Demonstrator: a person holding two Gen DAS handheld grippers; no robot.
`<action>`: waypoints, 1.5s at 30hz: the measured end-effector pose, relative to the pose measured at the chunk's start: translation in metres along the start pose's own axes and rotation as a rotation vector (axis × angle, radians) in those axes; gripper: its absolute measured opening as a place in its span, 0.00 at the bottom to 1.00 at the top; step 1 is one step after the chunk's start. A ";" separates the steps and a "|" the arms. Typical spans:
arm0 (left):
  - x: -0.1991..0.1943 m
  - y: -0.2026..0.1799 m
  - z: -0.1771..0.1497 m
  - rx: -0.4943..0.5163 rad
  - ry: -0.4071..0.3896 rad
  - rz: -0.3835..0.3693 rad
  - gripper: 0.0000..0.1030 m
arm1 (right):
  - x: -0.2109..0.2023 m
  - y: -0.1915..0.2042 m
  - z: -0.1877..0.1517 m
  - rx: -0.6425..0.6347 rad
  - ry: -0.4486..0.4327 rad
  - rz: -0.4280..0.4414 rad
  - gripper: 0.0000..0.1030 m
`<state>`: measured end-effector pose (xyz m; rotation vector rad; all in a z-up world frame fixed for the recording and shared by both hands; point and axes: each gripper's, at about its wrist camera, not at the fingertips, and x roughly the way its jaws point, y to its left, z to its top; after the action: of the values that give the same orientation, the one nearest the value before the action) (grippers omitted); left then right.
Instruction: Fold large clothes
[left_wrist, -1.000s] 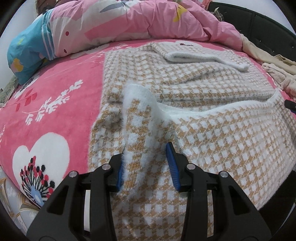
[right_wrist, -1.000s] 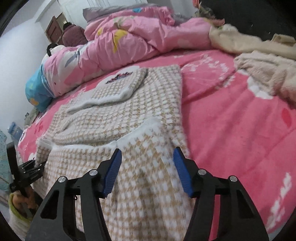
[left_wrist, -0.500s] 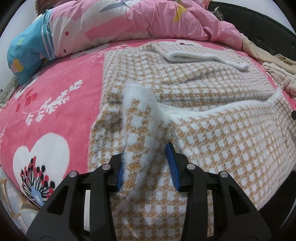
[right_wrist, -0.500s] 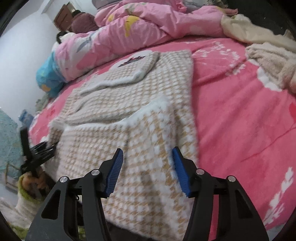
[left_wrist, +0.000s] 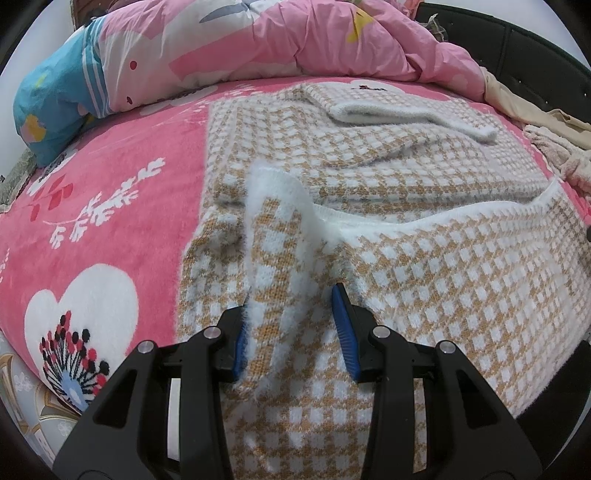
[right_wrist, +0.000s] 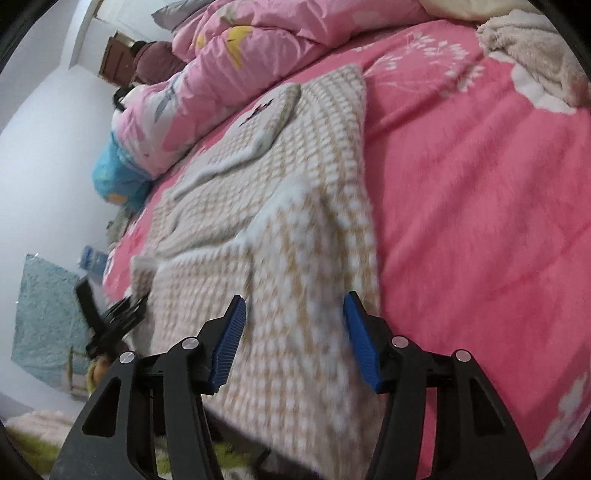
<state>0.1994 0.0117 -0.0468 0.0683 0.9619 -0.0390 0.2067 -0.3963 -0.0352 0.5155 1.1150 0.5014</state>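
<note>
Checked sweater (left_wrist: 369, 177) lay on bed (left_wrist: 110, 206), hem folded toward 12 o'clock; left gripper (left_wrist: 291, 325) fingers apart astride raised hem fold; right gripper (right_wrist: 295, 336) fingers apart, hem corner between, ungripped.

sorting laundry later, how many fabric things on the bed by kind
checked sweater: 1
pink duvet: 1
blue pillow: 1
pink bedspread: 1
beige clothes, heaped at the far edge: count unclear, at least 1
Total: at least 5
</note>
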 end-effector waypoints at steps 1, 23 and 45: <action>0.000 0.000 0.000 -0.001 0.000 0.000 0.37 | 0.000 0.003 -0.001 -0.009 0.006 0.009 0.53; 0.000 -0.001 0.000 0.002 -0.002 0.002 0.37 | 0.038 0.017 0.019 -0.072 0.049 -0.121 0.53; 0.000 -0.001 0.000 0.002 -0.001 0.003 0.37 | 0.074 0.084 0.008 -0.352 -0.042 -0.626 0.29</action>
<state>0.1994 0.0104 -0.0469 0.0712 0.9603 -0.0370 0.2300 -0.2871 -0.0327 -0.1373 1.0518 0.1274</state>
